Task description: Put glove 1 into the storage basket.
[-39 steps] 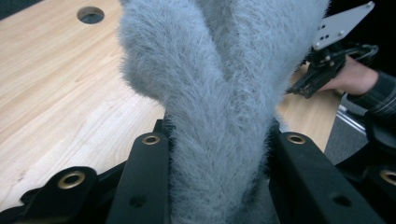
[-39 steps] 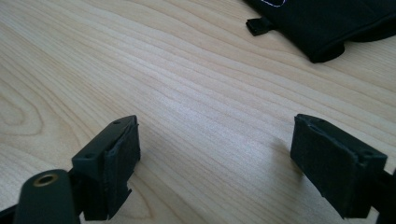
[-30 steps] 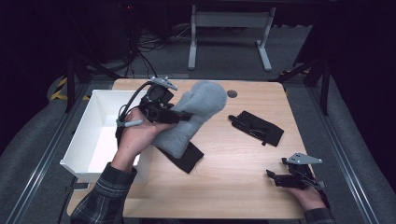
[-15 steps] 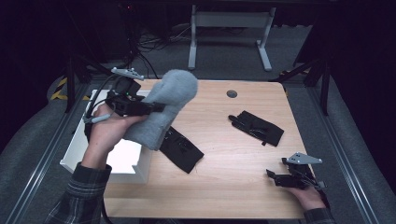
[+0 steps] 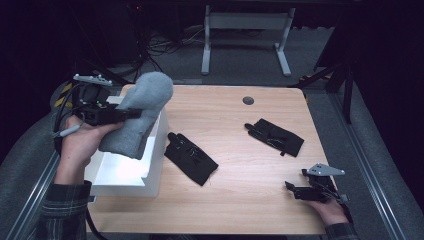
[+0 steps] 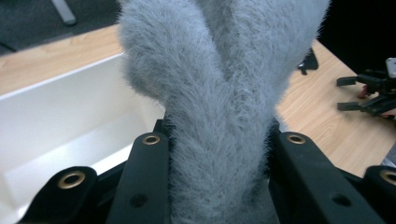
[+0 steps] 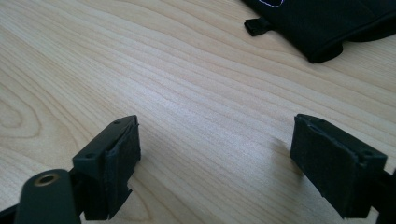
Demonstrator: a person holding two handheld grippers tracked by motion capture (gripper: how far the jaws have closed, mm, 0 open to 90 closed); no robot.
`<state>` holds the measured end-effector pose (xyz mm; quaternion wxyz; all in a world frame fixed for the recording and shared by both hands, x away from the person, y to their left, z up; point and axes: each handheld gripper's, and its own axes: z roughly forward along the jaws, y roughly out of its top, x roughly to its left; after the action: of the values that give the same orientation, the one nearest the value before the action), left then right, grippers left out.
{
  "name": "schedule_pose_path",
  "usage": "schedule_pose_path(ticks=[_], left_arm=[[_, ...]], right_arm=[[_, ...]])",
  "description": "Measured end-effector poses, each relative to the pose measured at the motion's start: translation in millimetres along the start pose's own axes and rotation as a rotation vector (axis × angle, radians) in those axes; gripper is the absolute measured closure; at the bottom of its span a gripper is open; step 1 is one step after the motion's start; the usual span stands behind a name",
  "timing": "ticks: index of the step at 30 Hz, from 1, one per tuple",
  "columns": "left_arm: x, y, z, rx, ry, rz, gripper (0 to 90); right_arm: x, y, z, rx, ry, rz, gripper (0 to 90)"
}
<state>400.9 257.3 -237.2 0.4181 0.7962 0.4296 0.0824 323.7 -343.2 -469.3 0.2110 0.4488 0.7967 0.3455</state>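
A fluffy grey mitten [image 5: 140, 112] hangs over the white bin [image 5: 127, 175] at the table's left edge, with my left gripper [image 5: 131, 114] shut on it. In the left gripper view the grey mitten [image 6: 224, 93] is pinched between both black jaws, above the white bin [image 6: 60, 126]. Two black gloves lie on the wooden table: one black glove [image 5: 191, 157] beside the bin, another black glove [image 5: 275, 136] at the right. My right gripper [image 5: 291, 189] rests open at the front right, nothing between its fingers [image 7: 112, 163], near that glove's cuff [image 7: 327, 23].
The wooden table [image 5: 235, 200] has a round cable grommet [image 5: 248, 100] at the back. A metal stand [image 5: 245, 30] and cables lie on the dark floor behind. Metal rails run along both sides of the table.
My left gripper has carried the grey mitten leftward from the table's middle to above the white bin, uncovering the black glove beside it. The right gripper has not moved.
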Motion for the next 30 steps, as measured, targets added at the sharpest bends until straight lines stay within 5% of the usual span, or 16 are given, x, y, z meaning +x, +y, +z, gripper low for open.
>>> schedule_pose_path(ticks=[14,30], left_arm=[[35.0,-37.4,18.9,0.048,0.069,-0.115,68.4],[71.6,-82.6,79.2,0.186,0.11,-0.258,68.1]], right_arm=[[0.0,0.0,0.2,-0.001,0.001,0.001,16.4],[0.1,0.1,0.1,0.0,-0.001,0.001,16.4]])
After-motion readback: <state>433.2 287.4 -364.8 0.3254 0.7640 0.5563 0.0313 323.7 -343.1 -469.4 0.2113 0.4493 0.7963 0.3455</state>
